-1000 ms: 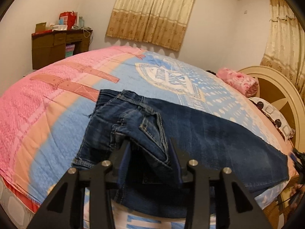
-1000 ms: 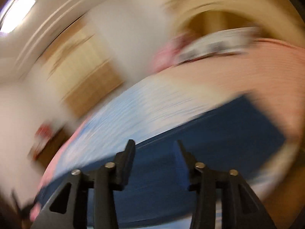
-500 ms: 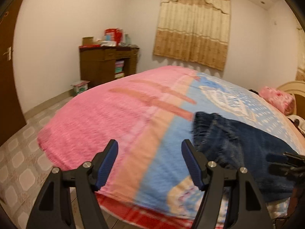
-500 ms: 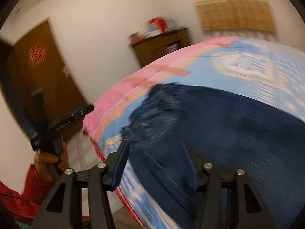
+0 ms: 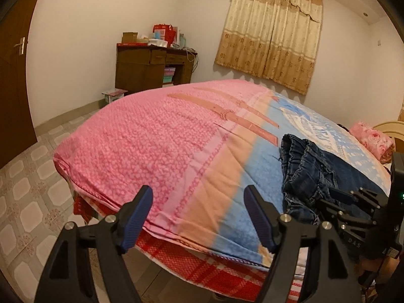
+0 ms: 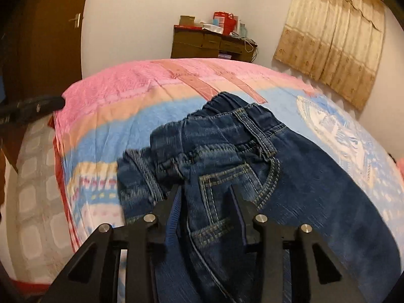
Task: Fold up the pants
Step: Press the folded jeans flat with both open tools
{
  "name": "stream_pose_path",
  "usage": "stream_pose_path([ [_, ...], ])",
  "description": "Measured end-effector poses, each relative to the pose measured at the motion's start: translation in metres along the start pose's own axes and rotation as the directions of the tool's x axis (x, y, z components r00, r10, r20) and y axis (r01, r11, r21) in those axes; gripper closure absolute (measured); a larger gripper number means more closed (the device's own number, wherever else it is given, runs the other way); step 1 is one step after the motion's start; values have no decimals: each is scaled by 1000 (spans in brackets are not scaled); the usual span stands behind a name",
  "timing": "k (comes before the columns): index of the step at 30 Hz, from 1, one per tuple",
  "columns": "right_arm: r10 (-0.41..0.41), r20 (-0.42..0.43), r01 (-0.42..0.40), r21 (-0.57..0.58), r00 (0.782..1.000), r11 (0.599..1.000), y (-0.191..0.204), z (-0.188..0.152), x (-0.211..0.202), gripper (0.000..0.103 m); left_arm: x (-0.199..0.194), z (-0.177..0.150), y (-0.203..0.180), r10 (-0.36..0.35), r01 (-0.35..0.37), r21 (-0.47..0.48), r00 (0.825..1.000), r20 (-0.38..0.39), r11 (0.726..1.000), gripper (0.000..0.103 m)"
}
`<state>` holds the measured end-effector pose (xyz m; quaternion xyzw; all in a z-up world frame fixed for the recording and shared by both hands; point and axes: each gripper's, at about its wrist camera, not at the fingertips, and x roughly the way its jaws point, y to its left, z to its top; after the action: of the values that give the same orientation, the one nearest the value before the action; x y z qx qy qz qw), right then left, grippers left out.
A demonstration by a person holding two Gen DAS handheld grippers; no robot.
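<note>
Dark blue jeans (image 6: 252, 166) lie on the pink and blue bedspread (image 6: 113, 116), waistband crumpled toward the foot of the bed. My right gripper (image 6: 205, 202) sits low over the back pocket. Its jaws are closing with denim between them, and the pads do not clearly pinch it. My left gripper (image 5: 199, 214) hangs over the bed's near corner, left of the jeans (image 5: 310, 171). Its jaws are still opening and hold nothing. The right gripper (image 5: 330, 202) shows at the right edge of the left wrist view. One of the left gripper's fingers (image 6: 38, 106) shows at the left edge of the right wrist view.
A brown desk (image 5: 151, 68) with boxes stands against the far wall beside a beige curtain (image 5: 272, 40). A dark door (image 5: 12, 63) is at the left above tiled floor (image 5: 30, 176). A pink floral pillow (image 5: 373, 141) lies near the headboard.
My left gripper let go of the jeans, opened wide and swung left off them. My right gripper swept from the leg end to the waistband, rolled upright and narrowed its jaws.
</note>
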<state>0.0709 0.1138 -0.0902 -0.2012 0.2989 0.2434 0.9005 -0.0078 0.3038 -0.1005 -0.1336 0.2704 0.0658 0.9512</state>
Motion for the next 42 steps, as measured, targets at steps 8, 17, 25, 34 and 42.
stream_pose_path([
  [8,-6,-2,5,-41,1000,999,6,6,7,76,-7,2,-1,-14,14,-15,1000,7,1000,26],
  [17,194,45,-197,72,980,978,-14,18,-36,86,-10,5,4,-37,38,-50,999,15,998,26],
  [25,184,15,-181,-110,983,977,44,-25,-7,24,-6,15,-20,-91,91,-14,996,20,996,26],
  [34,340,236,-406,353,910,843,-122,-18,-86,16,11,40,-106,-305,303,83,952,5,949,16],
  [42,310,175,-343,677,934,651,-308,-45,-55,16,54,16,-174,-313,336,190,939,-142,922,16],
])
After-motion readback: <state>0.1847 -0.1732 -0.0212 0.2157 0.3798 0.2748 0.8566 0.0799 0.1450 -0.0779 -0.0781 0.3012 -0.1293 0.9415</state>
